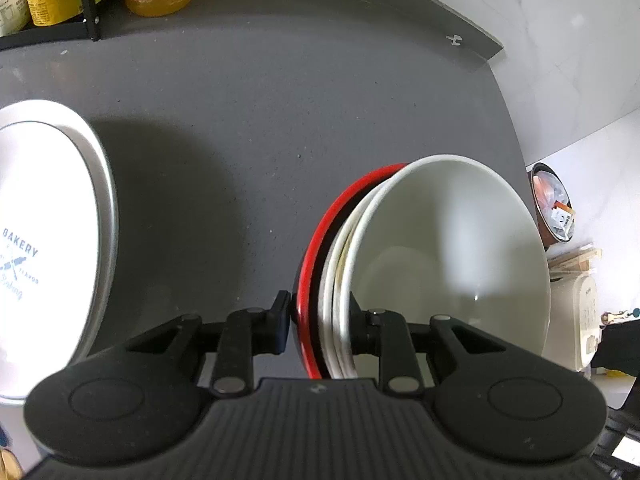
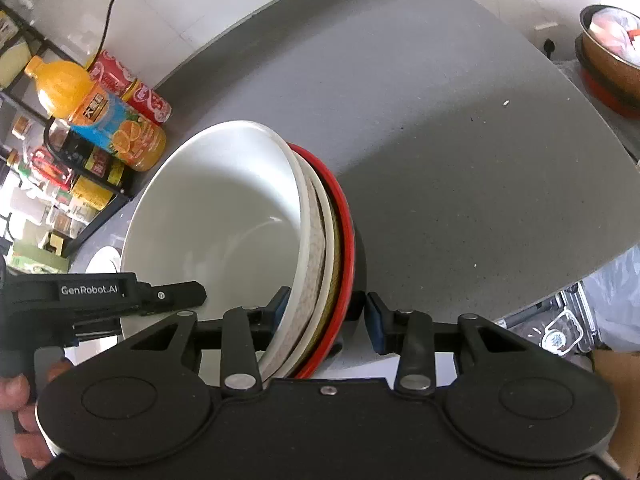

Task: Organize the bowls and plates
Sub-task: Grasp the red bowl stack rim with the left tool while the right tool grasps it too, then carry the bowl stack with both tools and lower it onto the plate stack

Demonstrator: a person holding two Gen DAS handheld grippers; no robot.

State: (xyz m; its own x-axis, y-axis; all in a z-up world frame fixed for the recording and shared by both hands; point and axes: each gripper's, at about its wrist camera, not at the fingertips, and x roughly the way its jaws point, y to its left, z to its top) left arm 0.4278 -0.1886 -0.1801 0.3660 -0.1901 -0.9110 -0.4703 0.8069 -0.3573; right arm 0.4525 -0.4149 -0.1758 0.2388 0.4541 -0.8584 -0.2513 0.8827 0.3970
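Observation:
A nested stack of bowls (image 1: 448,240) is held tilted above the grey counter (image 1: 260,120): a big white bowl innermost, thinner white ones behind it, a red-rimmed black bowl outermost. My left gripper (image 1: 320,318) is shut on the stack's rim, one pad against the red bowl's outside and the other inside the white bowl. My right gripper (image 2: 326,312) is shut on the opposite rim of the bowl stack (image 2: 224,216). The right wrist view also shows the left gripper (image 2: 192,296) from the side with a hand below it. A white "BAKERY" plate (image 1: 44,220) lies on the counter at left.
An orange juice bottle (image 2: 100,112) and a red can (image 2: 132,84) stand by a black condiment rack (image 2: 92,184) at the counter's back left. A copper-coloured bin (image 2: 612,52) sits beyond the right edge. The counter's right edge (image 1: 516,140) drops to the floor.

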